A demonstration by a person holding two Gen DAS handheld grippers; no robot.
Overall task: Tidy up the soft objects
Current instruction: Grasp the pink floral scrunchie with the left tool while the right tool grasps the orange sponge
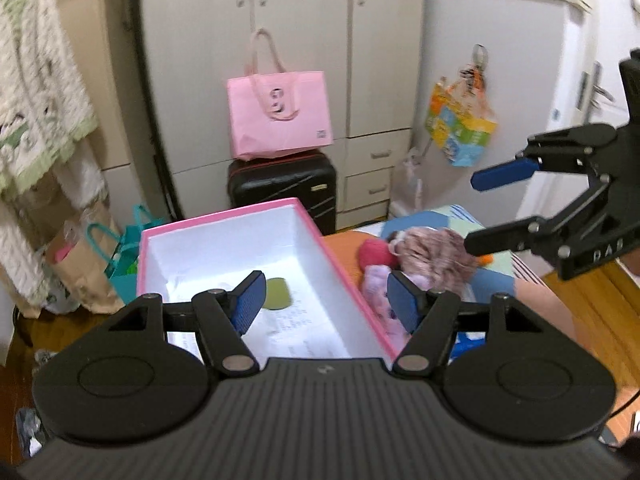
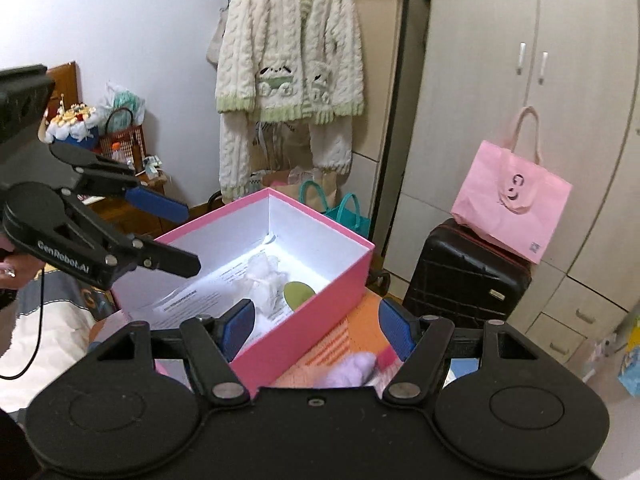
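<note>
A pink box (image 1: 224, 216) with a white inside stands open on an orange cover. It holds printed papers, crumpled white tissue (image 2: 264, 280) and a green oval (image 1: 278, 294). Right of the box lies a heap of soft toys: a mottled pink plush (image 1: 432, 248), a red one (image 1: 374, 252) and a lilac one (image 1: 378, 276). My left gripper (image 1: 326, 300) hangs open over the box's near right edge, nothing between its pads. My right gripper (image 2: 316, 326) is open above the box's (image 2: 320, 320) outer wall, with the lilac toy (image 2: 352, 368) just below it. Each wrist view also shows the other gripper, the right gripper (image 1: 480, 210) and the left gripper (image 2: 188, 238), open in the air.
A pink tote bag (image 1: 280, 116) sits on a black suitcase (image 1: 282, 188) before a wardrobe (image 1: 360, 60). A knit cardigan (image 2: 288, 40) hangs on the left wall above teal bags (image 2: 344, 212). A colourful bag (image 1: 460, 124) hangs at the right. A person's hand (image 2: 10, 268) holds the left gripper.
</note>
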